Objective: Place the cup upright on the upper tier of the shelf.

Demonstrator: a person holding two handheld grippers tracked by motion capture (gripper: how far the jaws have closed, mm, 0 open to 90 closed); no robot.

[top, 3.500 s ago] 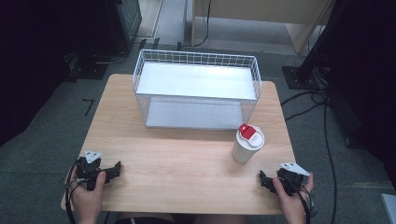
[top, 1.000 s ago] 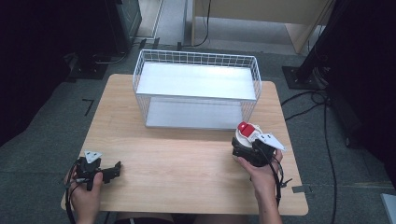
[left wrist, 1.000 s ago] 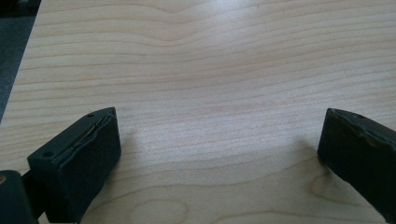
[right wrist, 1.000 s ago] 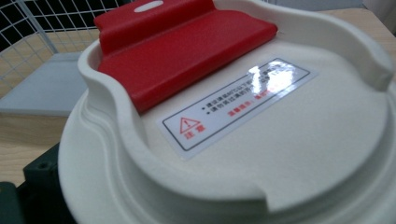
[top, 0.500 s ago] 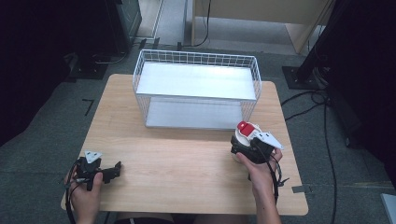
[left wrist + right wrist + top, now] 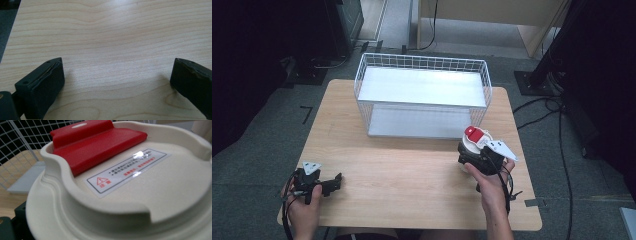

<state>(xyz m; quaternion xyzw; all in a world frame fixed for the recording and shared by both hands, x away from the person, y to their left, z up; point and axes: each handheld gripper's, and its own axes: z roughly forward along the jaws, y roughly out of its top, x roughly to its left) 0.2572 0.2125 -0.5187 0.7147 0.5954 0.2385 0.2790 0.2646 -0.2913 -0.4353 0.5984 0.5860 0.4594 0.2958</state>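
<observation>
Right gripper (image 6: 473, 159) sat at the cream cup (image 6: 469, 145), near the table's (image 6: 412, 170) right side, just in front of the wire basket (image 6: 422, 95). Jaws stood on either side of the cup body; one dark jaw showed at the lower left of the right gripper view, touching the cup wall. Whether the jaws were clamped tight, could not tell. Cup upright, cream lid with a red tab (image 6: 97, 143) and a warning label (image 6: 125, 168) on top. Right hand (image 6: 489, 182) held the gripper from the near side.

Left gripper (image 6: 332, 184) rested low at the table's near left corner, well apart from the cup, jaws spread wide over bare wood, nothing between them. Left hand (image 6: 302, 200) held it.
</observation>
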